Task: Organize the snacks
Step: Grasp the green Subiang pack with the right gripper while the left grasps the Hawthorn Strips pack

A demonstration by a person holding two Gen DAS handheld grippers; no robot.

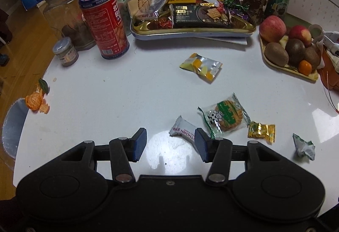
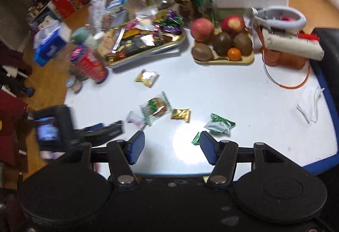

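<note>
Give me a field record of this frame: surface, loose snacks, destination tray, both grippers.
surface: white table
loose snacks: yellow packet, green biscuit pack, white candy, gold candy, green-white wrapper
destination: gold tray, already piled with snacks
left gripper: open, empty, white candy just ahead
right gripper: open, empty, above bare table
other: fruit tray, red can

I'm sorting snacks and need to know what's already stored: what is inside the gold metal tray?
The gold metal tray holds a black cracker packet, a silver foil-edged bar, purple-wrapped sweets and red candies. Whatever lies beneath that pile is covered.
</note>
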